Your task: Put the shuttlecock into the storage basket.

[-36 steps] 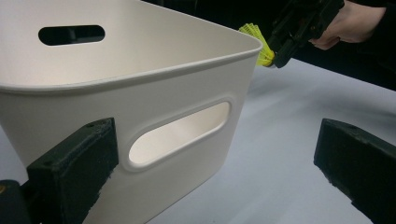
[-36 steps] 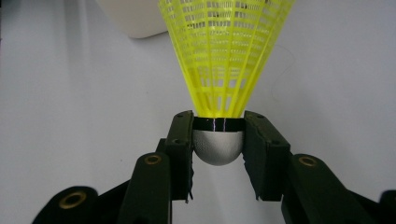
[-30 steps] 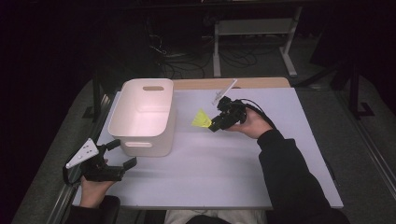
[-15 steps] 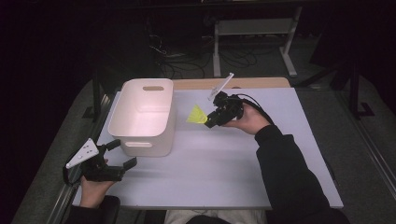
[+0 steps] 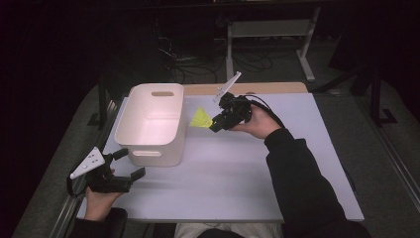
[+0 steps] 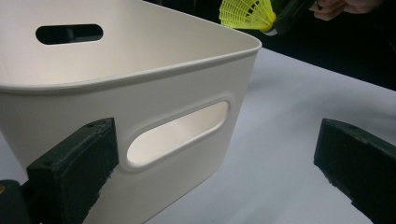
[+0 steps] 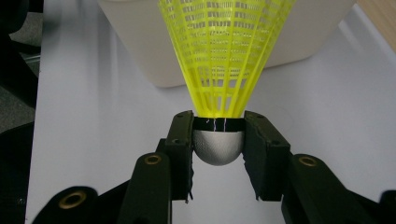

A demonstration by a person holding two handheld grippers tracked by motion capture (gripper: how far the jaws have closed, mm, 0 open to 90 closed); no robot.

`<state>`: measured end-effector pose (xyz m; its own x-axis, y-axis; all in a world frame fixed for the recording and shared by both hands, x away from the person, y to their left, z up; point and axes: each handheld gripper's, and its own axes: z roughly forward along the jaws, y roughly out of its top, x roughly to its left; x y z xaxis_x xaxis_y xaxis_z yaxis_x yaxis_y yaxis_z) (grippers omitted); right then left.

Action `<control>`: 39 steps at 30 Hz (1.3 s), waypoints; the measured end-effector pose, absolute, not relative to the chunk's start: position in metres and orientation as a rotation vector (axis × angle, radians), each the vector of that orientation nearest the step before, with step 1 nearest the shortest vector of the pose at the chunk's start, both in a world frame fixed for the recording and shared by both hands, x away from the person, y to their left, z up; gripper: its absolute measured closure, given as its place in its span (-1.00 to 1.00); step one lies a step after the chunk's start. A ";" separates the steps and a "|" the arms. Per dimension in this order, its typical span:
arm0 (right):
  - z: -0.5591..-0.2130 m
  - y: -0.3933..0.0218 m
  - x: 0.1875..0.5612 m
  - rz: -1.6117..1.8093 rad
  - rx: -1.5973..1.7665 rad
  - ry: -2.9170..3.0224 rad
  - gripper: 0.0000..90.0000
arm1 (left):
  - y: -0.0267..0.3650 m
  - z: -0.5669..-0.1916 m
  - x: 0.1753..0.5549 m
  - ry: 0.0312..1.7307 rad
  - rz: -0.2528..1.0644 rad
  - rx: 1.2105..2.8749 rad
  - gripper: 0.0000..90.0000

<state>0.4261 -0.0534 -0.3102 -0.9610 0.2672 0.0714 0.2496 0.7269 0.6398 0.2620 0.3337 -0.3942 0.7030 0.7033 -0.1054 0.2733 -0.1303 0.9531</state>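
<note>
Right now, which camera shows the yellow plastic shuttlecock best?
The right gripper view: the yellow plastic shuttlecock is close up, its white cork pinched between the jaws. The high view shows it tiny beside the white bin; the left gripper view catches its skirt.

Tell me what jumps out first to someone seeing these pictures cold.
The bright yellow shuttlecock stands out, its white cork nose pinched in the right gripper and held above the table beside the bin. Next comes the white handled bin, at the left of the pale table. The left gripper rests open near the bin's front corner.
</note>
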 end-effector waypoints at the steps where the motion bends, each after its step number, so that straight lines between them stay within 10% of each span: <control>1: -0.309 -0.053 0.426 1.070 0.430 2.893 0.40 | 0.334 -0.394 0.262 0.789 0.447 1.709 -1.00; 39: -0.260 -0.014 0.428 1.068 0.280 2.867 0.40 | 0.334 -0.394 0.262 0.789 0.447 1.707 -1.00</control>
<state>0.4278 -0.0139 -0.2598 -0.9810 0.1938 -0.0015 0.1455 0.7418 0.6546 0.2617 0.3340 -0.3942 0.7018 0.7045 -0.1051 0.2717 -0.1285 0.9538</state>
